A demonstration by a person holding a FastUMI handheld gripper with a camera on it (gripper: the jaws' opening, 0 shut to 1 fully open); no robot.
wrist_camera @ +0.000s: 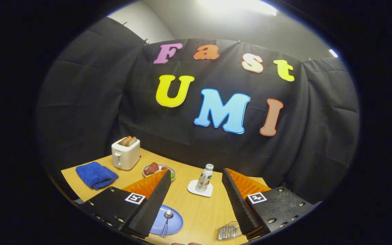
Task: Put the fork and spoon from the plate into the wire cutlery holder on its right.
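Note:
A blue plate (174, 223) lies on the wooden table, partly hidden behind the left finger. On it rests a spoon (166, 218) with its bowl pointing away from me; I cannot make out a fork. The wire cutlery holder (229, 230) sits to the plate's right, close to the right finger and partly covered by it. My gripper (196, 175) hovers above the table, open wide, with nothing between its fingers (155, 200). Plate and holder both lie low between the fingers, under their bases.
Beyond the fingers a small bottle (204, 177) stands on a white coaster (196, 190). A plate of food (158, 169), a white toaster (125, 153) holding bread and a folded blue towel (96, 174) sit further left. Black cloth walls close the table's back.

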